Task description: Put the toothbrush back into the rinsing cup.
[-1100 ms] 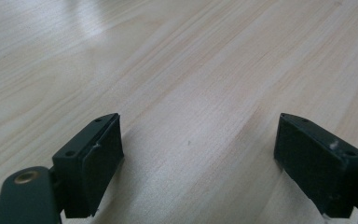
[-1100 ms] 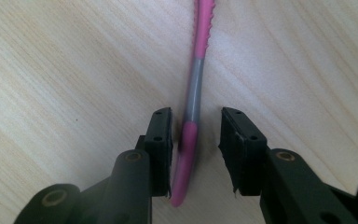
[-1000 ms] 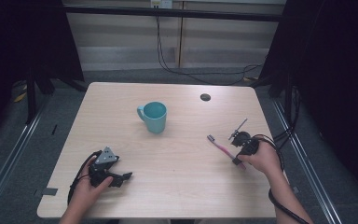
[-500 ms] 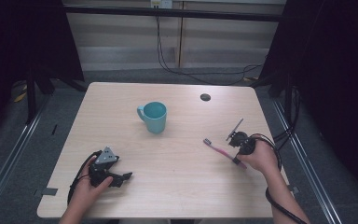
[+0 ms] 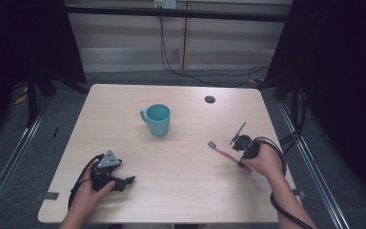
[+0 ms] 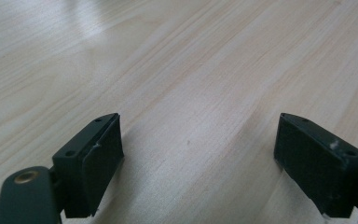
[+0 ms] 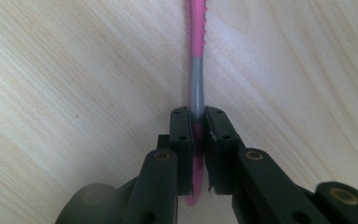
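A pink toothbrush (image 5: 224, 152) with a grey band lies on the light wooden table (image 5: 190, 191) at the right. My right gripper (image 5: 239, 163) is shut on the near end of its handle. In the right gripper view the toothbrush (image 7: 196, 46) runs straight away from the jaws of the right gripper (image 7: 198, 116), which press on it from both sides. At the front left, my left gripper (image 5: 126, 182) rests low over the table. Its jaws stand wide apart in the left gripper view, and the left gripper (image 6: 198, 123) has only bare wood between them.
A teal mug (image 5: 158, 119) stands upright near the middle of the table, its handle to the left. A small black round disc (image 5: 210, 99) sits near the far edge. Cables trail from both grippers off the front of the table.
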`<state>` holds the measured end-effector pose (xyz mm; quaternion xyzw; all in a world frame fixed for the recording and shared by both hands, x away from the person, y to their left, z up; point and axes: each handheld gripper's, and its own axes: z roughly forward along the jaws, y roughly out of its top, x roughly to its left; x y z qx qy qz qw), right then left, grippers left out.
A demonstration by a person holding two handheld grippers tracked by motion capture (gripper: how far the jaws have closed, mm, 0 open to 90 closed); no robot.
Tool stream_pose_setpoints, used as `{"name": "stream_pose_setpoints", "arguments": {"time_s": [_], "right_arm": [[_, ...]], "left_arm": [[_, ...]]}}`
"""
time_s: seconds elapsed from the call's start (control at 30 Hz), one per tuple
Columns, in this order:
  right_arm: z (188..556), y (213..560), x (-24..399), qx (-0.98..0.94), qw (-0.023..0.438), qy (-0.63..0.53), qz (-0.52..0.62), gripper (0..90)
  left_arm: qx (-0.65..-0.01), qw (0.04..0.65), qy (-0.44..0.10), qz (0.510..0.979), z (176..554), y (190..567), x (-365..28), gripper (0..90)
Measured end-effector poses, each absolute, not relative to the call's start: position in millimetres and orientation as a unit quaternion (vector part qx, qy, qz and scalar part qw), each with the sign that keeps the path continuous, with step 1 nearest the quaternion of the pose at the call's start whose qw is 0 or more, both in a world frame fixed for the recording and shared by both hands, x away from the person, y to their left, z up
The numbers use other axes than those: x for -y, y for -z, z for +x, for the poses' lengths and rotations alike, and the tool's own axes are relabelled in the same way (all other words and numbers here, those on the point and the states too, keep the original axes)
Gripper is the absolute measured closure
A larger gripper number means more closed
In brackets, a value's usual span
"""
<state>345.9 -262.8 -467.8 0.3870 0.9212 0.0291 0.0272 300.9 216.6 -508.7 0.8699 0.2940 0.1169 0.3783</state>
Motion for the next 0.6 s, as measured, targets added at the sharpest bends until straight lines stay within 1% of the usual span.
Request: {"name": "stream_pose_setpoints", "arguments": {"time_s": [0.07, 0.2, 0.23, 0.43, 0.6], "right_arm": [[345, 466, 264, -0.921, 0.034, -0.024, 0.388, 82.6], [344, 462, 267, -0.918, 0.027, -0.038, 0.393, 82.6], [344, 460, 268, -0.919, 0.034, -0.039, 0.391, 82.6], [342, 447, 274, -0.910, 0.032, -0.078, 0.406, 82.6], [341, 443, 273, -0.907, 0.035, -0.098, 0.409, 82.6]], "left_arm": [[-0.291, 0.376, -0.117, 0.872, 301, 508, -217, 15.1], [-0.291, 0.376, -0.117, 0.872, 301, 508, -217, 15.1], [-0.291, 0.376, -0.117, 0.872, 301, 508, -217, 15.1], [-0.291, 0.375, -0.117, 0.872, 301, 508, -217, 14.8], [-0.291, 0.375, -0.117, 0.872, 301, 508, -217, 14.4]]}}
